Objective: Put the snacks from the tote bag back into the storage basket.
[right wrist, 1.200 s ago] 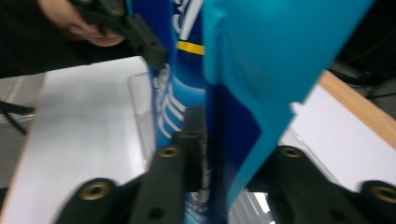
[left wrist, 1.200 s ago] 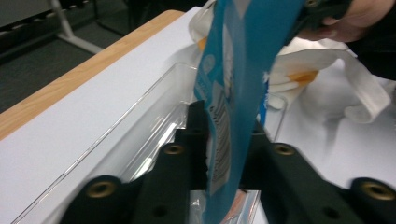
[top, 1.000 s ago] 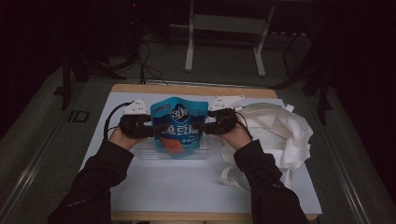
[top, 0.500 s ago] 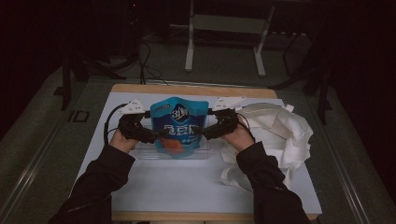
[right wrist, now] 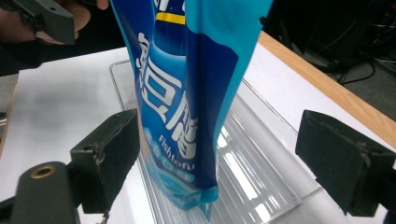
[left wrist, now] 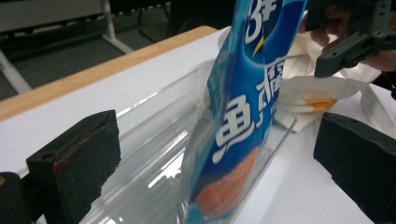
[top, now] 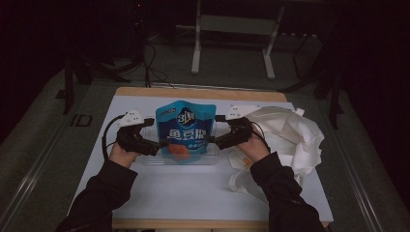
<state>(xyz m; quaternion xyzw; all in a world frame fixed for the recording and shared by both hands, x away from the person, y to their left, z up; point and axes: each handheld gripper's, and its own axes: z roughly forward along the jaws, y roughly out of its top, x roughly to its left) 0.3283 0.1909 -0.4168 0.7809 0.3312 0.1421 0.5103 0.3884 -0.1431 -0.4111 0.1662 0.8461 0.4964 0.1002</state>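
a: so, release step by the look of it. blue snack pouch [top: 186,129] standing upright in the clear tray [top: 213,158], mid worktop [top: 193,193].
b: agreed. left gripper [top: 155,146] with jaws just spread wide, left edge of the pouch between them, pads clear of it. same for the right gripper [top: 211,141]: jaws just opened, right edge of the pouch between them, not gripped.
a: next, probably backing both hands straight out sideways, left one to the left, right one to the right. calls for a level pull, so as not to brush the pouch and tip it.
b: worth minding the tray walls too: low, clear, hard to spot, just beside the jaws.
a: on the left, bare worktop and plenty of room. on the right, crumpled white cloth bag [top: 290,135] close behind the hand, so less slack there.
b: near side open as well. far wooden edge well off.
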